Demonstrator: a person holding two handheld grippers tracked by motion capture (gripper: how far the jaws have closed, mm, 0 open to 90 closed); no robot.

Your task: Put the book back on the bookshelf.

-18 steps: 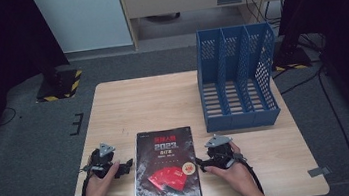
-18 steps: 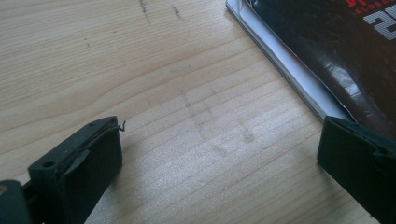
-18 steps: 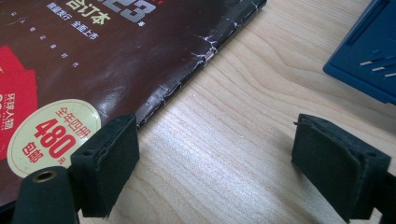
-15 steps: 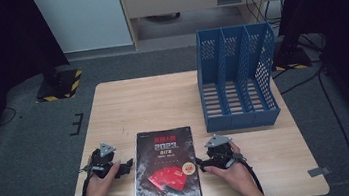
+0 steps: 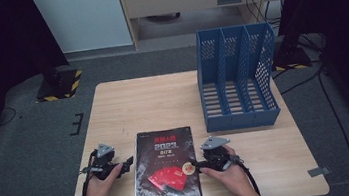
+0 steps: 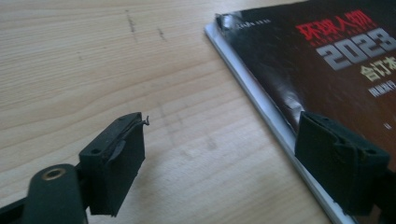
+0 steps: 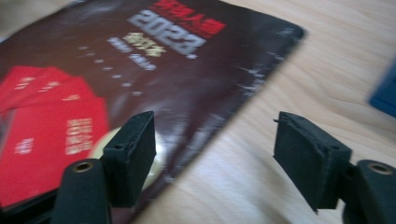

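Dark-covered magazine [image 5: 167, 168] lies flat between the left gripper [image 5: 129, 162] and right gripper [image 5: 194, 166], both gaping, empty.

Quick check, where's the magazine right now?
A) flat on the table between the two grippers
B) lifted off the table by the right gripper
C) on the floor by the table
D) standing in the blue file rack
A: the magazine lies flat on the table, with the left gripper at one side edge and the right gripper at the other, both open.
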